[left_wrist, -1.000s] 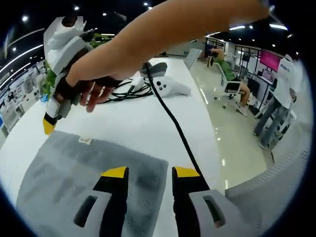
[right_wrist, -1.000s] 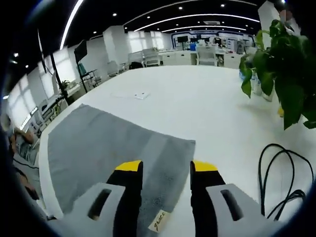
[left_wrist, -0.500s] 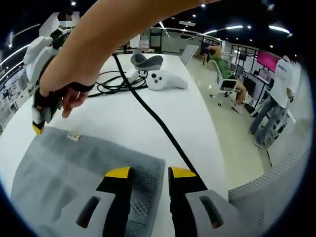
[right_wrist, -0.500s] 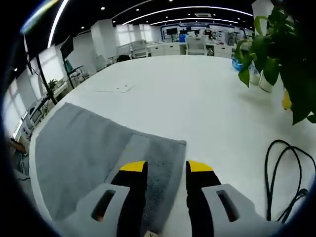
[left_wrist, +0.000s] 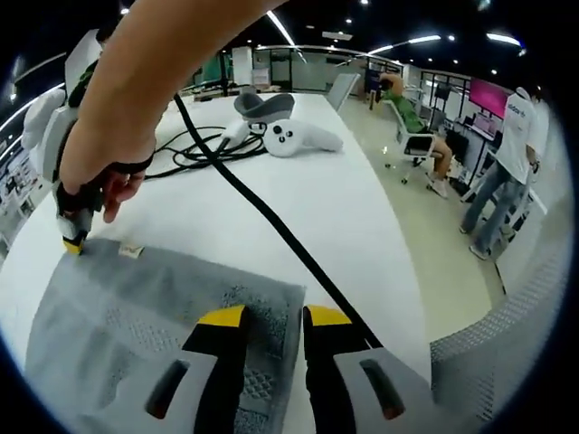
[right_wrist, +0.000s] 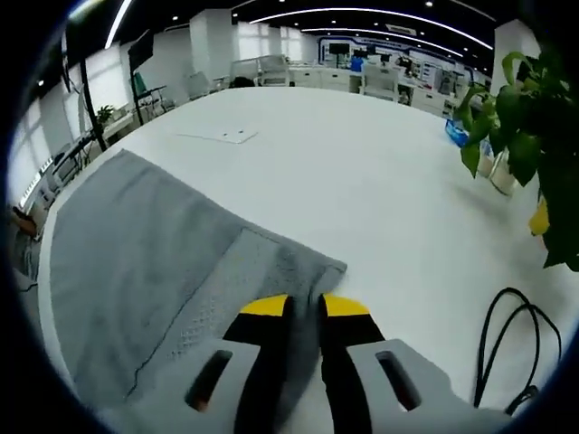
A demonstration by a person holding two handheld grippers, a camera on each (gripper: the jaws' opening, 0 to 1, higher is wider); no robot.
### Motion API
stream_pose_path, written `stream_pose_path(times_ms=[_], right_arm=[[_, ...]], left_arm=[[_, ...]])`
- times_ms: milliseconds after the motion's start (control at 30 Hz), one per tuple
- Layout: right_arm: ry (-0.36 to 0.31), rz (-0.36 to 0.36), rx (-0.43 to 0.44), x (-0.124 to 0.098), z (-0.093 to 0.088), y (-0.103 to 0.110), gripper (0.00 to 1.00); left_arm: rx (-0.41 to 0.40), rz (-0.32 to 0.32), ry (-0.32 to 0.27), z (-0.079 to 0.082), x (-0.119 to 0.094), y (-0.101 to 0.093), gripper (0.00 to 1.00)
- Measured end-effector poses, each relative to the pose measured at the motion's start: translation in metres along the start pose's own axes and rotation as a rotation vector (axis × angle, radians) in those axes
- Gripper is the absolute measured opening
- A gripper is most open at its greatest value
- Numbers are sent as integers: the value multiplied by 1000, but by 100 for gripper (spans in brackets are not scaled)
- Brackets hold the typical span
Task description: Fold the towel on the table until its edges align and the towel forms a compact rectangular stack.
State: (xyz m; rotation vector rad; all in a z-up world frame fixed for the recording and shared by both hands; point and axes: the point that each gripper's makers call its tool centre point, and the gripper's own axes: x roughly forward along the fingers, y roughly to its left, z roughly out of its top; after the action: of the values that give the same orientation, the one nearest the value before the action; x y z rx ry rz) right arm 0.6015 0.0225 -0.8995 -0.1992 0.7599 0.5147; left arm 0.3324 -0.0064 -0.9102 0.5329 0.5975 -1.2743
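The towel (left_wrist: 154, 307) is lying flat on the white worktop (left_wrist: 298, 194). The left gripper (left_wrist: 264, 316) is sitting over the towel's near corner, fingers slightly parted, gripping nothing. The right gripper (right_wrist: 303, 306) is pinching the towel's adjacent corner, fingers nearly closed on the fabric. A black cable (left_wrist: 271, 231) is running just beside the towel's edge, near the left gripper.

Risk, as judged: an uneven lift could skew the fold, since only one corner is held; the cable could snag the towel.
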Motion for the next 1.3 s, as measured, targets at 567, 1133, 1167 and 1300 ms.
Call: stream_pose_path(times_ms=[567, 1133, 1167, 1300], right_arm=[[12, 1, -56, -13, -5, -5, 1], [-65, -104, 7, -58, 9, -38, 1], [-72, -109, 11, -61, 11, -39, 1], [-88, -126, 15, -67, 22, -41, 1]], left_arm=[[-108, 64, -56, 20, -16, 9, 3], [-229, 125, -235, 80, -41, 18, 3], [-233, 131, -246, 83, -43, 20, 3], [-197, 149, -281, 96, -57, 24, 3]])
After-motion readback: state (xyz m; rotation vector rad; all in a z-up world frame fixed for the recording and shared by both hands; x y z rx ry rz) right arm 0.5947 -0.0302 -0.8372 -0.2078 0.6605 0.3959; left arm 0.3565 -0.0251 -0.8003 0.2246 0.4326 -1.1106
